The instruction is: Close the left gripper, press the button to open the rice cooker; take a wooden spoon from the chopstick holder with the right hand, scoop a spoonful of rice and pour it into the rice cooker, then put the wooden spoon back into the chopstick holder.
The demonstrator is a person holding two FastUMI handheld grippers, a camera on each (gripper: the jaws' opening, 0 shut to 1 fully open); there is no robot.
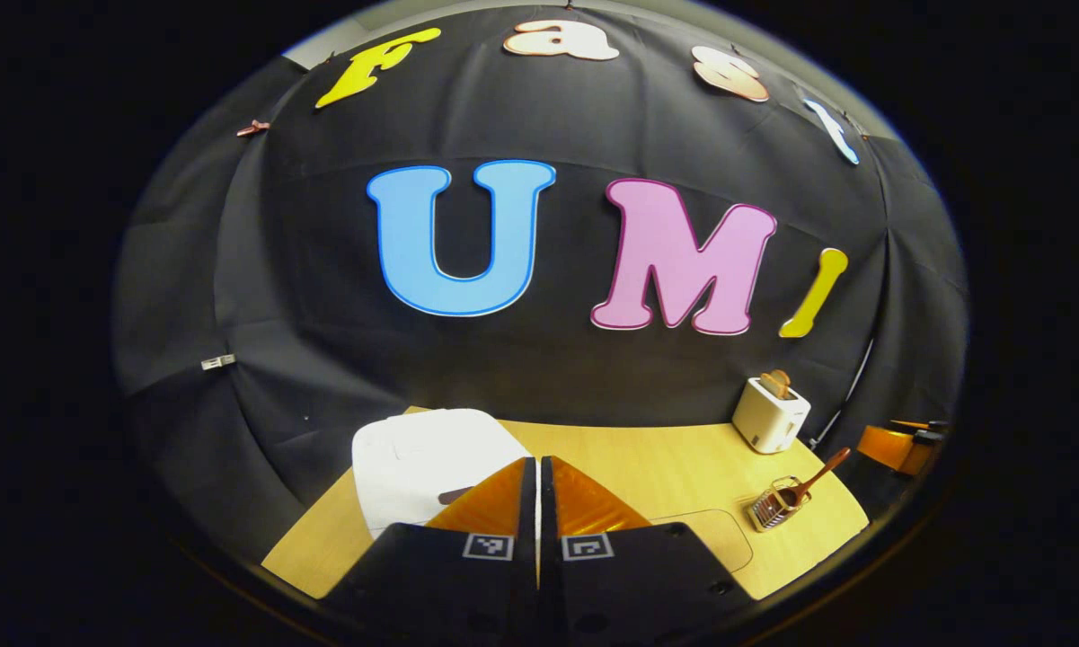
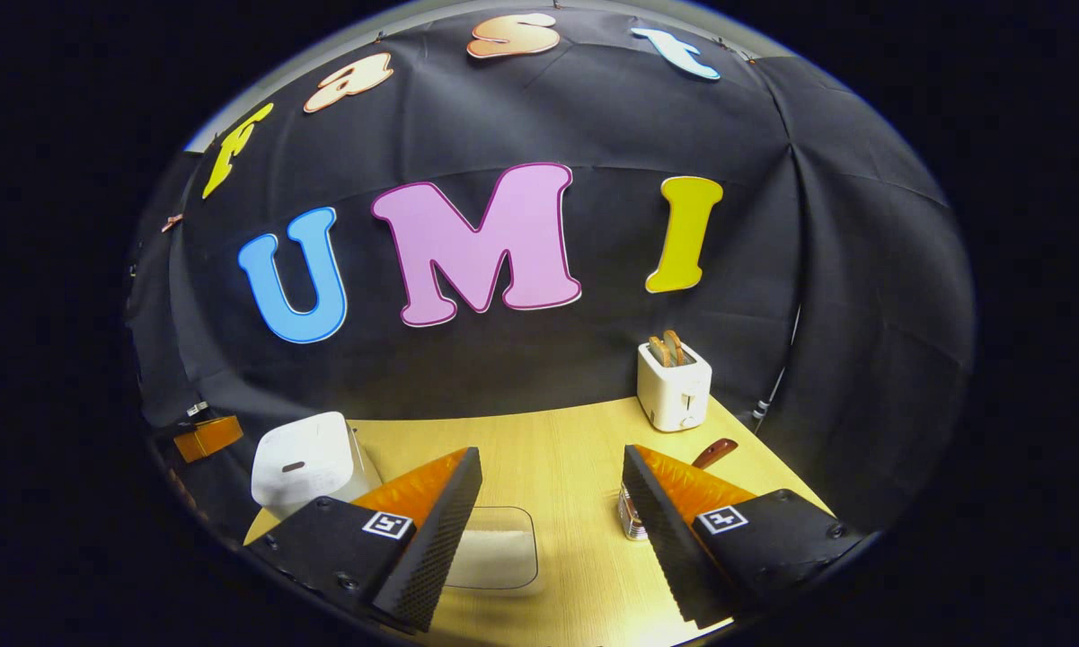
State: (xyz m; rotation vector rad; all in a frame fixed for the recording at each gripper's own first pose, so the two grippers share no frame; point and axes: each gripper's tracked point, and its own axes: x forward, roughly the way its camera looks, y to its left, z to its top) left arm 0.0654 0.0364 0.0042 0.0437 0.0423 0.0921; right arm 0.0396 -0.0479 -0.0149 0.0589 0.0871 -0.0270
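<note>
The left hand-held gripper (image 1: 537, 467) is clenched empty over the closed white plastic rice cooker (image 1: 431, 467); its button should need one firm press. The right hand-held gripper (image 2: 552, 490) is released; grip the light, stiff brown wooden spoon (image 2: 715, 452) by its handle.

No words, brands or numbers can be read on anything here. The only signs are small square black-and-white coded markers (image 1: 488, 545). The left gripper (image 1: 537, 472) has one on each finger, and the two sit side by side at the near end of the fingers, close to the camera. The right gripper (image 2: 552, 467) also has one on each finger (image 2: 387, 525), at the same near end, and these two stand well apart. Each shows a blocky pattern of cells in a white border, not letters or digits.
</note>
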